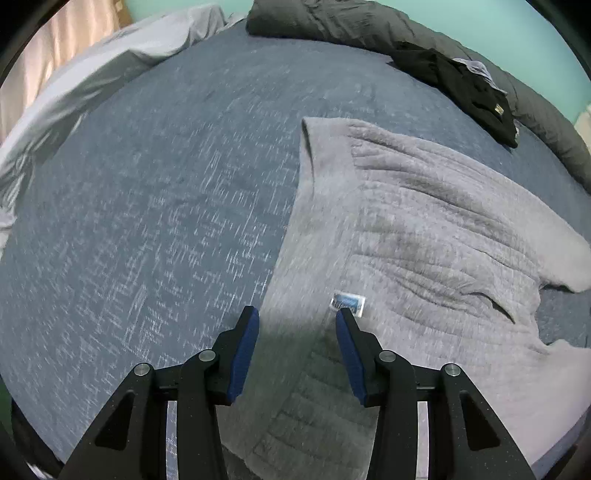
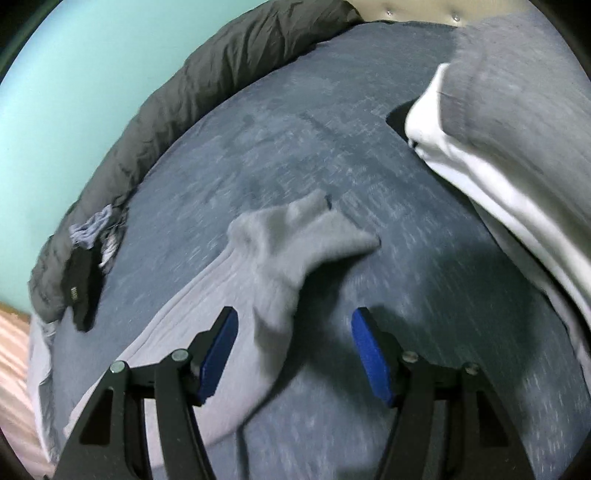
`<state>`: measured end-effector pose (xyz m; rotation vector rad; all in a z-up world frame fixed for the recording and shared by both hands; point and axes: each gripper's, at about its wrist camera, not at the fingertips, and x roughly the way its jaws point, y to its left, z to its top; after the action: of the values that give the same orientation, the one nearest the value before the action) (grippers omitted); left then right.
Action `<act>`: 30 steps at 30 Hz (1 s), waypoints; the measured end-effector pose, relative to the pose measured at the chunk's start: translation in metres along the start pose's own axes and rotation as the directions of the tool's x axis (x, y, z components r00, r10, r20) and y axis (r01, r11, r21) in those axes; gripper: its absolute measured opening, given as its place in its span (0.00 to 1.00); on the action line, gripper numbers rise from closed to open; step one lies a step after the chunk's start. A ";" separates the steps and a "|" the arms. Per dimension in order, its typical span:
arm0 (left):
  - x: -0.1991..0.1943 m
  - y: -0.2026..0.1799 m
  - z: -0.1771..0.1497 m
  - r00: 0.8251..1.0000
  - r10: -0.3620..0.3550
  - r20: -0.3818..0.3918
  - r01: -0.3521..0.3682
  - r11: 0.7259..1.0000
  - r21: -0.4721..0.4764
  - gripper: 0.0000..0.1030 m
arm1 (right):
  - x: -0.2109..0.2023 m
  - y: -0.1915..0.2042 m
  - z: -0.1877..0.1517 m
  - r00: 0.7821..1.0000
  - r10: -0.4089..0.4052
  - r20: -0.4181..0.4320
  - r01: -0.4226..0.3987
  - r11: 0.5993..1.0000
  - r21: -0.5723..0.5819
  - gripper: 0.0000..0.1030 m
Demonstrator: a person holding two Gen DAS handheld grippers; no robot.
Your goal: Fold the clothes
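Note:
A light grey ribbed knit garment (image 1: 424, 229) lies spread on the blue-grey bed sheet (image 1: 166, 203), a small blue label showing near its left edge. My left gripper (image 1: 297, 312) hovers open over that edge, close to the label, and its blue pads touch no cloth. In the right wrist view, a narrow end of the same grey garment (image 2: 295, 243) runs up between the fingers of my right gripper (image 2: 294, 311). That gripper is open wide, with its pads standing apart from the fabric.
A dark grey duvet (image 1: 351, 22) is bunched along the far side by the teal wall. A black garment (image 1: 472, 92) and a blue striped cloth (image 2: 92, 225) lie against it. Grey and white pillows (image 2: 517, 129) are stacked on the right, with pale bedding (image 1: 92, 74) on the left.

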<state>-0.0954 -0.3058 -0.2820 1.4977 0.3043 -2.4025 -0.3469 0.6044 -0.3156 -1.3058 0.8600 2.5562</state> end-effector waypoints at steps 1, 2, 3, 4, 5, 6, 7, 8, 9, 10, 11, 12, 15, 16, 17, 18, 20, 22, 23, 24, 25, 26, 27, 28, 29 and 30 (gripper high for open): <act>0.000 -0.002 0.001 1.000 -0.003 0.000 0.003 1.000 0.001 0.46 | 0.004 0.001 0.003 1.000 -0.007 0.006 0.007 1.000 -0.008 0.56; 0.001 -0.003 0.002 1.000 -0.008 -0.001 0.008 1.000 0.001 0.46 | 0.006 0.003 0.004 1.000 -0.007 0.012 0.008 1.000 -0.021 0.46; 0.002 -0.005 0.003 1.000 -0.011 -0.002 0.011 1.000 0.004 0.46 | 0.007 0.004 0.005 1.000 -0.006 0.019 0.007 0.999 -0.034 0.27; 0.004 -0.007 0.004 1.000 -0.012 -0.002 0.012 1.000 0.009 0.46 | 0.003 0.008 0.005 0.999 -0.023 0.042 0.026 0.998 -0.066 0.22; 0.005 -0.010 0.004 1.000 -0.012 0.000 0.012 1.000 0.016 0.46 | -0.003 0.015 0.003 0.996 -0.046 0.081 0.055 0.992 -0.115 0.20; 0.006 -0.013 0.005 1.000 -0.010 0.002 0.010 1.000 0.023 0.46 | -0.009 0.021 0.001 0.990 -0.066 0.122 0.086 0.983 -0.165 0.15; 0.006 -0.015 0.005 1.000 -0.014 0.004 0.014 1.000 0.026 0.46 | -0.016 0.028 -0.001 0.983 -0.084 0.164 0.119 0.970 -0.214 0.13; 0.007 -0.016 0.005 1.000 -0.021 0.005 0.021 0.999 0.027 0.46 | -0.022 0.035 -0.003 0.973 -0.099 0.207 0.153 0.953 -0.261 0.12; 0.008 -0.018 0.005 1.000 -0.028 0.006 0.027 0.999 0.027 0.46 | -0.029 0.041 -0.005 0.962 -0.112 0.250 0.188 0.934 -0.305 0.12; 0.008 -0.019 0.005 0.999 -0.031 0.006 0.031 0.999 0.028 0.46 | -0.026 0.044 -0.006 0.954 -0.152 0.258 0.238 0.907 -0.346 0.12; 0.008 -0.021 0.005 0.999 -0.033 0.006 0.033 0.999 0.032 0.46 | -0.016 0.044 -0.007 0.953 -0.208 0.222 0.280 0.885 -0.373 0.12; 0.008 -0.023 0.004 0.999 -0.035 0.006 0.035 0.999 0.035 0.46 | -0.006 0.037 -0.007 0.955 -0.251 0.161 0.293 0.887 -0.357 0.13; 0.007 -0.024 0.004 0.999 -0.045 0.003 0.045 0.998 0.038 0.46 | 0.013 0.012 -0.007 0.946 -0.324 0.021 0.317 0.906 -0.281 0.27; 0.006 -0.025 0.004 0.999 -0.045 0.004 0.045 0.998 0.042 0.46 | 0.010 0.005 -0.008 0.946 -0.322 0.027 0.318 0.914 -0.253 0.43; 0.005 -0.024 0.004 0.999 -0.045 0.005 0.044 0.998 0.043 0.46 | 0.004 0.002 -0.010 0.943 -0.329 0.051 0.331 0.912 -0.240 0.50; 0.004 -0.023 0.004 0.999 -0.044 0.006 0.043 0.998 0.042 0.46 | 0.001 0.000 -0.012 0.936 -0.345 0.065 0.350 0.904 -0.246 0.59; 0.002 -0.021 0.005 0.999 -0.044 0.009 0.043 0.998 0.037 0.46 | -0.007 -0.002 -0.015 0.936 -0.344 0.075 0.351 0.896 -0.270 0.59; 0.000 -0.016 0.006 0.999 -0.052 0.014 0.051 0.999 0.016 0.46 | -0.015 -0.001 -0.019 0.939 -0.333 0.089 0.344 0.893 -0.289 0.59; -0.001 -0.014 0.006 0.998 -0.056 0.016 0.055 0.998 0.007 0.46 | -0.020 -0.001 -0.020 0.940 -0.327 0.099 0.342 0.893 -0.293 0.59; -0.003 -0.012 0.007 0.998 -0.060 0.017 0.060 0.998 0.001 0.46 | -0.026 0.000 -0.022 0.940 -0.323 0.109 0.341 0.892 -0.296 0.59; -0.005 -0.010 0.007 0.998 -0.064 0.020 0.064 0.998 -0.002 0.46 | -0.030 0.002 -0.023 0.939 -0.321 0.121 0.343 0.890 -0.299 0.59; -0.008 -0.009 0.007 0.998 -0.067 0.022 0.067 0.998 -0.003 0.46 | -0.036 0.003 -0.025 0.942 -0.311 0.125 0.334 0.894 -0.299 0.59; -0.010 -0.009 0.006 0.997 -0.070 0.024 0.070 0.998 -0.003 0.46 | -0.042 0.003 -0.026 0.946 -0.298 0.128 0.323 0.898 -0.298 0.59; -0.013 -0.008 0.006 0.997 -0.073 0.025 0.073 0.997 -0.004 0.46 | -0.048 0.002 -0.028 0.950 -0.285 0.129 0.311 0.903 -0.295 0.59; -0.015 -0.008 0.005 0.997 -0.075 0.027 0.075 0.997 -0.004 0.46 | -0.054 0.002 -0.030 0.953 -0.273 0.129 0.300 0.908 -0.292 0.59; -0.017 -0.007 0.005 0.997 -0.078 0.029 0.078 0.997 -0.006 0.46 | -0.061 0.000 -0.032 0.957 -0.261 0.131 0.288 0.911 -0.294 0.59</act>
<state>-0.0949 -0.2985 -0.2647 1.4724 0.3710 -2.4784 -0.2880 0.5942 -0.2825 -1.2700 0.2368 2.5639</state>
